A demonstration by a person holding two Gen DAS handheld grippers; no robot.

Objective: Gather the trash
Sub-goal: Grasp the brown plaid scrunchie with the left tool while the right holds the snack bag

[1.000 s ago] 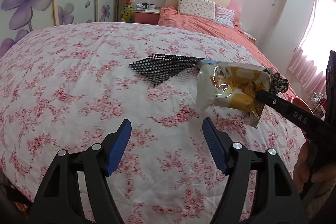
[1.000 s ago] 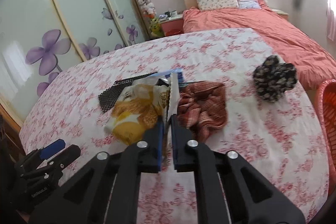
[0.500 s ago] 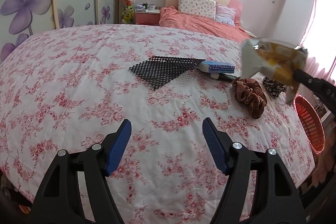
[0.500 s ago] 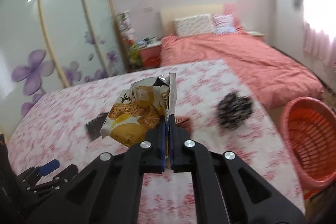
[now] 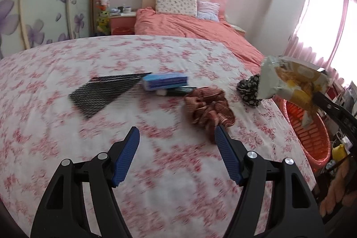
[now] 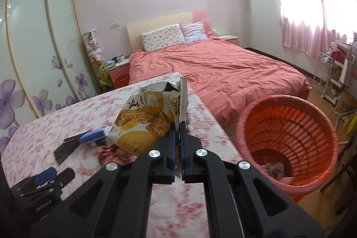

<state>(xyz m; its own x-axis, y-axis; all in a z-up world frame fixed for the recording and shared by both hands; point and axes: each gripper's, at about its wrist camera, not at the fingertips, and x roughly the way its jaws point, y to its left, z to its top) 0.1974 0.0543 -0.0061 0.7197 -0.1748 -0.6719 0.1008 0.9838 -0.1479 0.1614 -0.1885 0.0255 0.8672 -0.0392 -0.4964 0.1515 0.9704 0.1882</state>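
My right gripper (image 6: 177,126) is shut on the edge of a yellow and silver snack wrapper (image 6: 147,119) and holds it in the air over the right edge of the floral table. The wrapper (image 5: 290,84) also shows at the right of the left wrist view, above the orange basket (image 5: 312,133). The orange slatted waste basket (image 6: 287,139) stands on the floor just right of the table, with some scraps at its bottom. My left gripper (image 5: 177,139) is open and empty above the tablecloth.
On the floral tablecloth (image 5: 55,104) lie a black mesh sheet (image 5: 104,93), a blue sponge block (image 5: 165,80), a brown scrunchie (image 5: 209,108) and a dark floral scrunchie (image 5: 250,90). A coral bed (image 6: 223,68) is behind. A wire rack (image 6: 330,79) stands at the right.
My right gripper has lifted the wrapper off the table and carried it right, toward the orange basket. The left gripper has turned right and stayed open.
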